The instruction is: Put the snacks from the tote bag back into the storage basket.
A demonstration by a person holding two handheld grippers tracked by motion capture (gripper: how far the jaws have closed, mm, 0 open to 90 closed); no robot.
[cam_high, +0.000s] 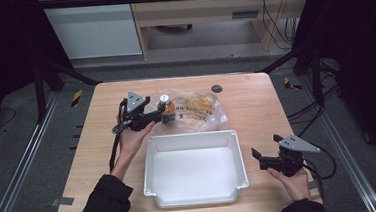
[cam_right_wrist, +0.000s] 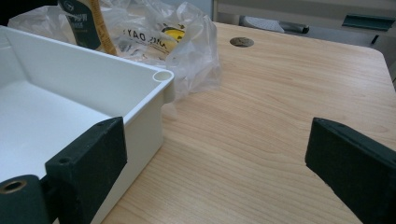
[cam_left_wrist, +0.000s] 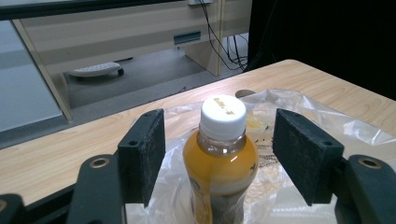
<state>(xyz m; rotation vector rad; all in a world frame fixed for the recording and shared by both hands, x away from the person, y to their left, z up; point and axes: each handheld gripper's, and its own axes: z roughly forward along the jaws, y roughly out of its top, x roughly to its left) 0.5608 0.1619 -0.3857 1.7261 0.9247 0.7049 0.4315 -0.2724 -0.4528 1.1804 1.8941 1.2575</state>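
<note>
While the left gripper [cam_left_wrist: 219, 154] brackets the white-capped bottle of orange drink [cam_left_wrist: 223, 158] with jaws apart, pads clear of it, that bottle stands upright on the crinkled clear plastic bag [cam_high: 201, 112] just beyond the white rectangular plastic tray [cam_high: 193, 141]; farther right, the right gripper [cam_right_wrist: 215, 163] gapes empty over the wooden table [cam_right_wrist: 261, 116].

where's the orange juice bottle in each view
high view: bottle stands at the table's far side, at the left gripper, beside the plastic bag.
left gripper view: centre, between its open jaws.
right gripper view: top left, behind the white tray, only its label.
shared landmark: the plastic bag.
</note>
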